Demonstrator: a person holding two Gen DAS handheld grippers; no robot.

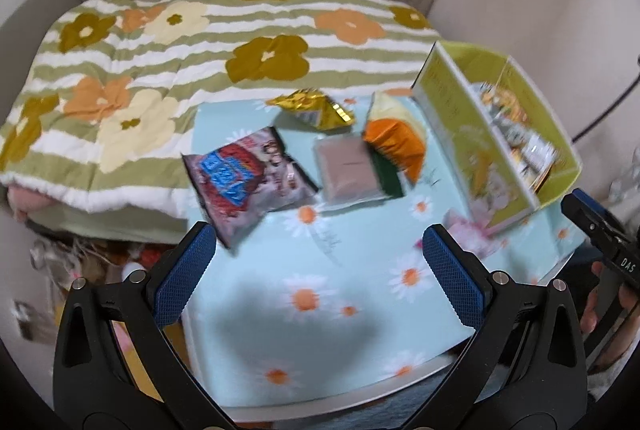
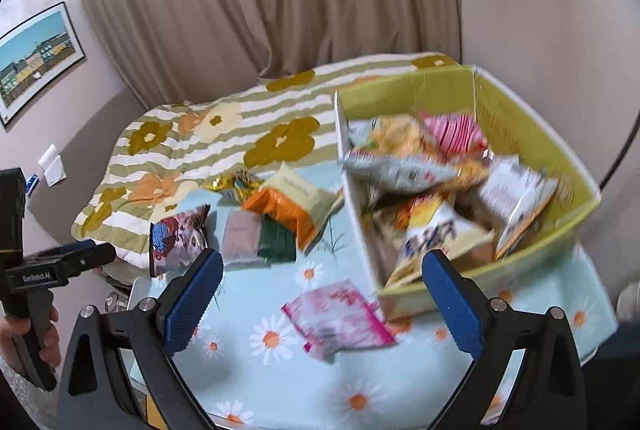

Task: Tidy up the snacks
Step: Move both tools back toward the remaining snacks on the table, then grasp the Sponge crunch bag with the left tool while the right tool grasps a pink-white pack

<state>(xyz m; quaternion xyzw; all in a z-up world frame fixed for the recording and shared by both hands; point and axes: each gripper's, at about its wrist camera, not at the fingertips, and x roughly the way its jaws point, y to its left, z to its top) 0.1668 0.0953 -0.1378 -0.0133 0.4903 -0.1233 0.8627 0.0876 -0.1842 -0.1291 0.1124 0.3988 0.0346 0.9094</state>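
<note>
Loose snack packets lie on the daisy tablecloth (image 1: 320,310): a red-blue bag (image 1: 248,178), a gold packet (image 1: 314,108), a grey-pink flat packet (image 1: 346,170), an orange-green-cream bag (image 1: 394,140) and a pink packet (image 2: 340,318). A yellow-green box (image 2: 532,118) at the right holds several snack bags (image 2: 424,166). My left gripper (image 1: 319,266) is open and empty above the cloth, short of the red-blue bag. My right gripper (image 2: 322,294) is open and empty, with the pink packet between its fingers' line and the box's front corner.
A striped flower quilt (image 1: 160,70) covers the bed behind the table. Beige curtains (image 2: 280,10) hang at the back. A framed picture (image 2: 36,58) hangs on the left wall. Clutter (image 1: 80,258) lies below the table's left edge. The table's front edge (image 1: 340,402) is near.
</note>
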